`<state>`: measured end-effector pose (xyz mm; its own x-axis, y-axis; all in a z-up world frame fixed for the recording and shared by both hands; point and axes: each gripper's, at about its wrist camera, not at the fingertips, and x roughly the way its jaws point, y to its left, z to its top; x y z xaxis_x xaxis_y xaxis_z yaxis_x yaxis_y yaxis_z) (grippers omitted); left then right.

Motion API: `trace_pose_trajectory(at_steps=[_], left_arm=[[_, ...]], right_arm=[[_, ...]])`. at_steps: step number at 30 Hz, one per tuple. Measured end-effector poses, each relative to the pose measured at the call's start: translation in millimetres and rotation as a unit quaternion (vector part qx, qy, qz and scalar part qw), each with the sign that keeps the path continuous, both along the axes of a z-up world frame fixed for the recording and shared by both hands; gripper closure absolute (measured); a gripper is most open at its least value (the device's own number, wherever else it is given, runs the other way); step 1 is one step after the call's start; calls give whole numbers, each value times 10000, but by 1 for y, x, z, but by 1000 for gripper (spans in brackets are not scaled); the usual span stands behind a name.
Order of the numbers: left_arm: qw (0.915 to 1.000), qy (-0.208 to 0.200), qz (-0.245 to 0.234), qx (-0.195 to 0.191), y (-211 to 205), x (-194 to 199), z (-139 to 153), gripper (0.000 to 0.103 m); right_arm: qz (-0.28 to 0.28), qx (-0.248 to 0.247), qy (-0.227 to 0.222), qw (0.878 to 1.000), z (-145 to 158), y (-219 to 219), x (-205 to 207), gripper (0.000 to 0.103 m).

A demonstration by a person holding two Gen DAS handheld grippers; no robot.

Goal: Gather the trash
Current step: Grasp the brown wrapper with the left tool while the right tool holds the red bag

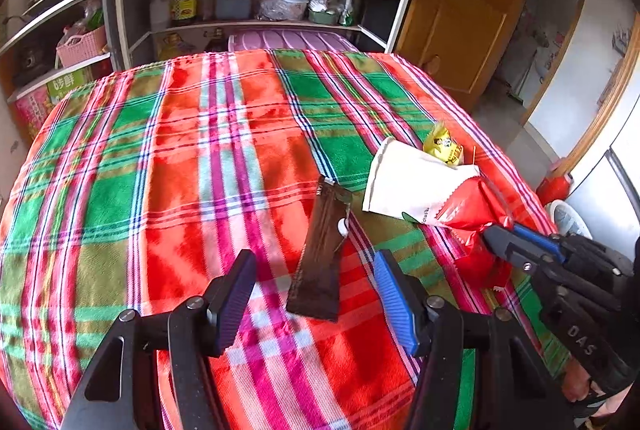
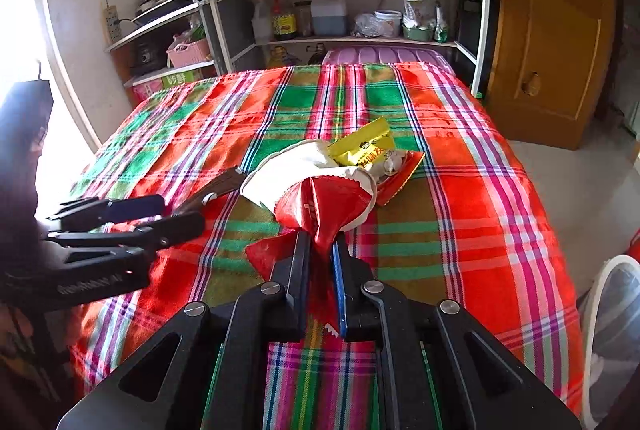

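A long brown wrapper (image 1: 324,250) lies flat on the plaid tablecloth (image 1: 160,169). My left gripper (image 1: 314,262) stands open astride its near end, both pads clear of it. To the right, my right gripper (image 2: 321,238) is shut on the crumpled red wrapper (image 2: 324,205), whose near tail hangs between the fingers. The red wrapper rests against a white paper bag (image 2: 296,161). Behind the bag lie a yellow snack packet (image 2: 364,145) and a small orange wrapper (image 2: 400,177). The left wrist view shows the right gripper (image 1: 500,234) at the table's right edge.
Beyond the table's far edge stands a white shelf unit (image 1: 256,25) crowded with bottles, pans and a kettle. A wooden door (image 1: 472,9) is at the back right. A white-rimmed bin (image 2: 612,330) sits on the floor off the table's right side.
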<state>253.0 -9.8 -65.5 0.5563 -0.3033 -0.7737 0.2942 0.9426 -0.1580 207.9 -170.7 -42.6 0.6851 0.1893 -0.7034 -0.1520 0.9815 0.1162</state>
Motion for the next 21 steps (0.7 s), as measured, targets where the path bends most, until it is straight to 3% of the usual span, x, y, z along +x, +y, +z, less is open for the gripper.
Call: trace_pose_trajectory(at_steps=[10,18,21], left_arm=[[9991,-130,17,402,-13,10,-7,46],[9985,-180,66,504,-10,14,-6,80],[9983,-200,47,549,-12,14,-6,82]], right_arm=[[-93,136,20,9999,-2,-12,2,93],[-72,267,58,9996,-5,-18,4,93],[-103,291,52,9995,-5,-19,3,93]])
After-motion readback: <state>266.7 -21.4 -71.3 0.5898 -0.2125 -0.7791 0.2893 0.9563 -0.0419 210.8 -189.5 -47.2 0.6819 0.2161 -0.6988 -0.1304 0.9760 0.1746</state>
